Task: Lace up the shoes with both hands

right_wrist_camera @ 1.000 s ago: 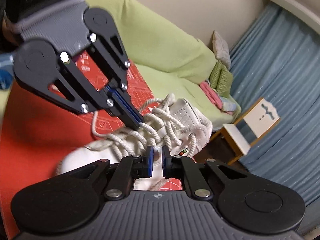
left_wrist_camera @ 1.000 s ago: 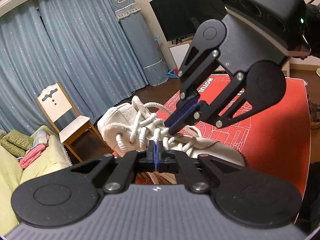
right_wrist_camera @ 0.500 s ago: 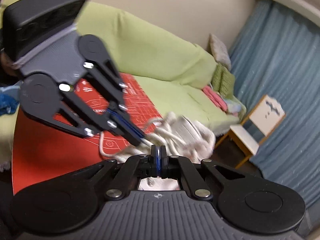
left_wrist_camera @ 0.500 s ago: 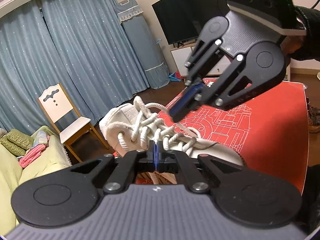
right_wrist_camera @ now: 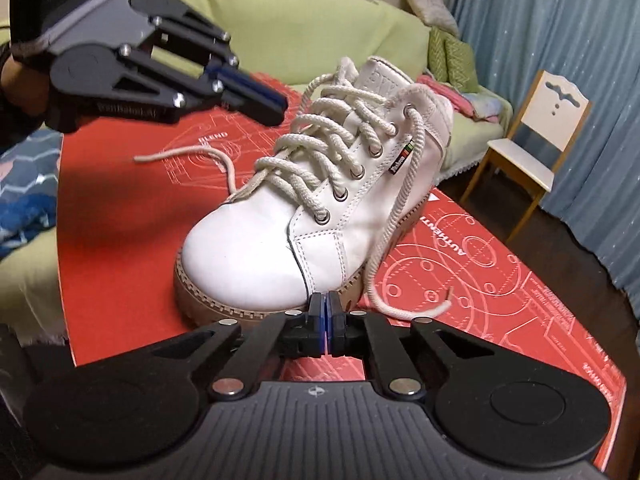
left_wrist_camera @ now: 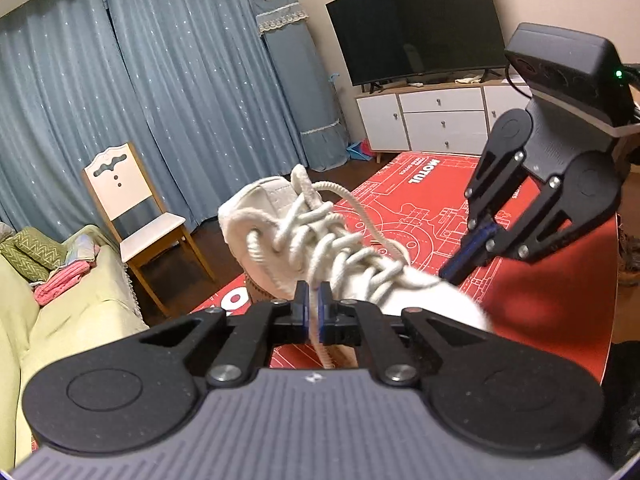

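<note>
A white lace-up boot (right_wrist_camera: 248, 256) stands on a red mat (right_wrist_camera: 480, 280), its cream laces crossed up to the top eyelets. One loose lace end (right_wrist_camera: 180, 154) lies on the mat on the boot's left side. The other lace (right_wrist_camera: 404, 192) hangs down its right side. My left gripper (left_wrist_camera: 314, 308) hovers up-left of the laces (right_wrist_camera: 276, 110); its jaws are opening and nothing hangs from them. A lace strand shows through their gap. My right gripper (right_wrist_camera: 327, 312) sits low before the toe (left_wrist_camera: 450, 274), its jaws opening from a thin slit with nothing between them.
A green sofa (right_wrist_camera: 300, 20) with cushions runs behind the mat. A white and wooden chair (left_wrist_camera: 132, 216) stands by blue curtains. A TV (left_wrist_camera: 416, 20) sits on a white cabinet (left_wrist_camera: 440, 116). A blue patterned cloth (right_wrist_camera: 24, 192) lies left of the mat.
My right gripper has drawn back from the laces and sunk to in front of the toe, rolling as it went. The left jaws, shut before, now stand slightly apart.
</note>
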{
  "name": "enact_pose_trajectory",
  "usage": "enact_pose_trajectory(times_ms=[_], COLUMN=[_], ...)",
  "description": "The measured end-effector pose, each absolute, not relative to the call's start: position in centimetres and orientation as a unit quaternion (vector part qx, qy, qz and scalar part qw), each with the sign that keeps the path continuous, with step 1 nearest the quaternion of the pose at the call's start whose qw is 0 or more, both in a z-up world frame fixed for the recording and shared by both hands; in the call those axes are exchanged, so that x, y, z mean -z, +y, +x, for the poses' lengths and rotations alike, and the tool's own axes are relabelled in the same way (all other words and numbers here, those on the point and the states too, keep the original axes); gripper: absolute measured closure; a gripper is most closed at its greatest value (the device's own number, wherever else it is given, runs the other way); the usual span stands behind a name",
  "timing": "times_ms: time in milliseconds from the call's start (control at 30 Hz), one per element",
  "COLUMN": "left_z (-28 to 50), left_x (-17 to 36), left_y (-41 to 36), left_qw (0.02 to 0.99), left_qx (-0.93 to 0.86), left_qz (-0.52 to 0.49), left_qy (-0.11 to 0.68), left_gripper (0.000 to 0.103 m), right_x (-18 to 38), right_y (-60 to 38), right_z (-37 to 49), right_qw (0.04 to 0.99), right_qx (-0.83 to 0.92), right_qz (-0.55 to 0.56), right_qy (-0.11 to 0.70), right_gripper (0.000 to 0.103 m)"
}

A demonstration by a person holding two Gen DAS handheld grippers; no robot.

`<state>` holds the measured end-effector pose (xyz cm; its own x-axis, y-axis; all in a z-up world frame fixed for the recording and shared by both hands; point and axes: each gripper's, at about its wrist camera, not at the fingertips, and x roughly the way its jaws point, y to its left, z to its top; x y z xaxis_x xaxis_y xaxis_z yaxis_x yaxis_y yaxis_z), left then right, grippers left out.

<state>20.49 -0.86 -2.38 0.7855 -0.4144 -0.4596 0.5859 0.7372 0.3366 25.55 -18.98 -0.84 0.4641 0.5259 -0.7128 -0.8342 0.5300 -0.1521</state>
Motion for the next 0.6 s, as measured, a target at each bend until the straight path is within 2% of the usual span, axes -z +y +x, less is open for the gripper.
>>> enact_pose_trajectory(times_ms=[233,433,500,600], left_z=[21.0,21.8,22.0,22.1], left_x=[1.4,0.8,0.9,1.2], left_y=[-0.1,-0.5,-1.1,-1.9], left_qw=[0.917,0.912,0.905,0.899], left_qx=[0.265,0.277,0.288,0.29], left_qz=[0.248,0.261,0.269,0.287], left_qy=[0.165,0.154,0.159,0.159], left_gripper=[0.1,0.099,0.092,0.088], right_x=[-0.4,-2.6,-2.9,-3.2], right_y=[-18.2,-17.3,-16.7,-16.2], right_z=[25.1,25.0,25.0,25.3], right_qw=[0.822,0.847,0.853,0.858], right_qx=[-0.424,-0.397,-0.385,-0.383], right_qz=[-0.247,-0.262,-0.277,-0.27], right_qy=[0.29,0.236,0.219,0.212], right_gripper=[0.096,0.094,0.093,0.092])
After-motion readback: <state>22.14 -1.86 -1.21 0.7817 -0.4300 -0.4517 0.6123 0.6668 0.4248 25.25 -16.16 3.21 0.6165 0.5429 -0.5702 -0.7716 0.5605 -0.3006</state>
